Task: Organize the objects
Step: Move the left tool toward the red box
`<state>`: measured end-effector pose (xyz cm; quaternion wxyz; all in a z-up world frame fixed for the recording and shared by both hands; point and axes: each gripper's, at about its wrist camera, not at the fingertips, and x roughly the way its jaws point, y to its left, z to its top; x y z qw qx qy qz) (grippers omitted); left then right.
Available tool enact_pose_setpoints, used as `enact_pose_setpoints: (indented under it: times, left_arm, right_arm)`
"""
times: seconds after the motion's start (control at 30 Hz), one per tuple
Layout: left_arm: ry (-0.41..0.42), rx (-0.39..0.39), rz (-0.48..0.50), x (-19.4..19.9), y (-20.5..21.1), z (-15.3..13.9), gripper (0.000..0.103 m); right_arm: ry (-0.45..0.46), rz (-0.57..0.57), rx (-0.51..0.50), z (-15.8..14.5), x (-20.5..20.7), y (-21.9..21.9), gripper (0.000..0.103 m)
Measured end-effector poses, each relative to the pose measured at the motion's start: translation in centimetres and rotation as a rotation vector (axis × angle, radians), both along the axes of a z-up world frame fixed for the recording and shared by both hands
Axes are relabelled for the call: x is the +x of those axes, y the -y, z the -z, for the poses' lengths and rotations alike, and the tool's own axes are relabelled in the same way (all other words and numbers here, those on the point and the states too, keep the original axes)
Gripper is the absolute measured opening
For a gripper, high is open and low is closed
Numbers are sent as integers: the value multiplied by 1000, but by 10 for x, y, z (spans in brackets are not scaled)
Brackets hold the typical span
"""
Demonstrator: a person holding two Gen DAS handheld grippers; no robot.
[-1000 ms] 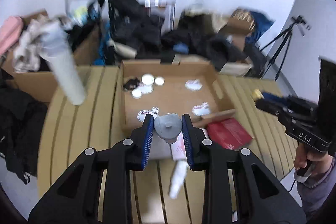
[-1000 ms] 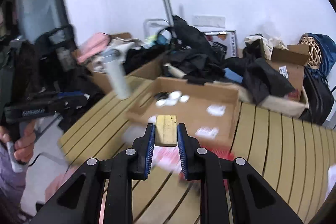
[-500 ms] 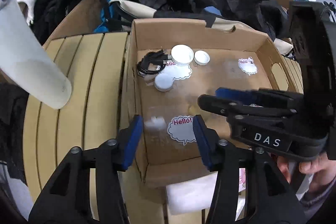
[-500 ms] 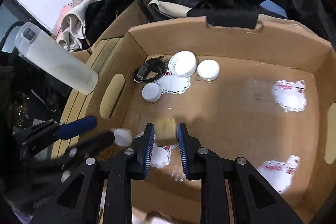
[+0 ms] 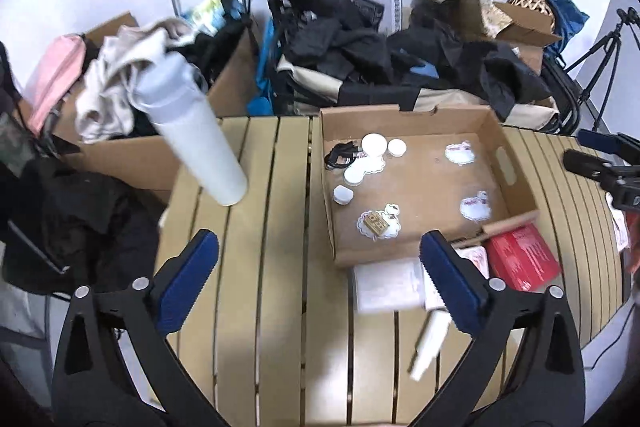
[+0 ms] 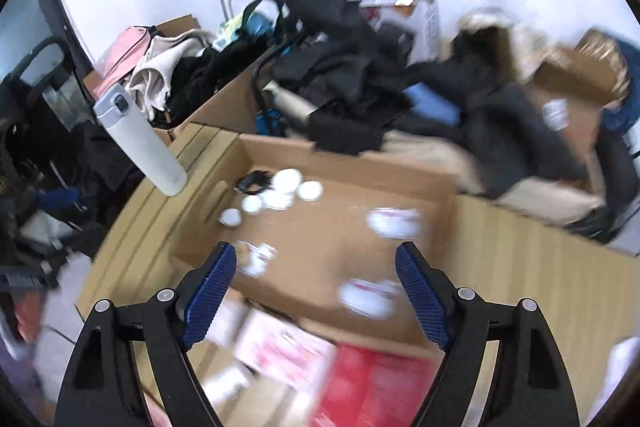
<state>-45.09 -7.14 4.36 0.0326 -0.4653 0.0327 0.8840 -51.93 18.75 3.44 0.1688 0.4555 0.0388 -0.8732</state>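
Since a second ago both grippers had let go and pulled back: my left gripper (image 5: 318, 275) and right gripper (image 6: 316, 287) stood wide open, empty. The small cap (image 5: 343, 194) and the wood block (image 5: 375, 222) lay in the box (image 5: 516, 183), centre frame, block on a sticker. Drop step done, I judged. Next calls for a fresh pick, perhaps the white tube (image 5: 430, 347) at lower right on the table (image 5: 260, 267).

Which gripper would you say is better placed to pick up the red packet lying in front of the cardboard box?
Probably the right gripper: open, it hangs almost directly above the red packet. For the left gripper, the packet lies off to its right.
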Motion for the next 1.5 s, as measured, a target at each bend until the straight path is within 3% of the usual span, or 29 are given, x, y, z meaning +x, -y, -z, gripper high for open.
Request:
enact_pose_setpoints:
  times: [0.13, 0.27, 0.33, 0.47, 0.5, 0.6, 0.67, 0.77, 0.9, 0.93, 0.97, 1.0, 1.03, 1.2, 1.33, 1.5]
  left_arm:
    - [-42, -8, 23, 34, -10, -23, 103]
    - [-63, 16, 23, 71, -21, -20, 103]
    - [-43, 32, 11, 95, -27, -6, 103]
    - [12, 240, 77, 182, -46, 44, 103]
    - [23, 262, 81, 203, -54, 56, 103]
    - [43, 246, 59, 243, -75, 84, 103]
    - [91, 239, 74, 251, -90, 96, 103]
    - [60, 220, 116, 247, -111, 95, 101]
    - [46, 264, 159, 223, -127, 95, 100]
    - [46, 266, 180, 213, -132, 96, 95]
    - [46, 255, 185, 202, -136, 97, 84]
    - [42, 242, 183, 191, -139, 97, 81]
    - [31, 239, 192, 176, -144, 97, 79]
    - [-4, 268, 239, 119, -164, 104, 77]
    - [72, 230, 245, 68, -183, 132, 70]
    - [129, 345, 265, 39, -185, 154, 70]
  right_arm:
    - [-28, 28, 4, -22, 39, -37, 85]
    - [-69, 25, 35, -16, 90, -60, 85]
    - [-79, 26, 18, -6, 119, -68, 85]
    - [-56, 63, -137, 36, 198, -92, 85]
    - [-52, 68, -182, 49, 223, -96, 85]
    - [0, 108, -208, 90, 276, -102, 85]
    - [41, 89, -192, 102, 287, -98, 85]
    - [27, 59, -126, 103, 295, -92, 85]
    - [3, 93, -167, 106, 285, -103, 85]
    - [3, 109, -175, 108, 280, -107, 84]
    - [6, 126, -177, 110, 272, -111, 77]
    - [7, 137, -175, 110, 268, -111, 72]
    - [3, 145, -182, 109, 263, -113, 66]
    - [8, 171, -229, 111, 221, -123, 66]
    - [11, 202, -243, 119, 176, -127, 66]
    - [31, 201, -290, 132, 123, -126, 66]
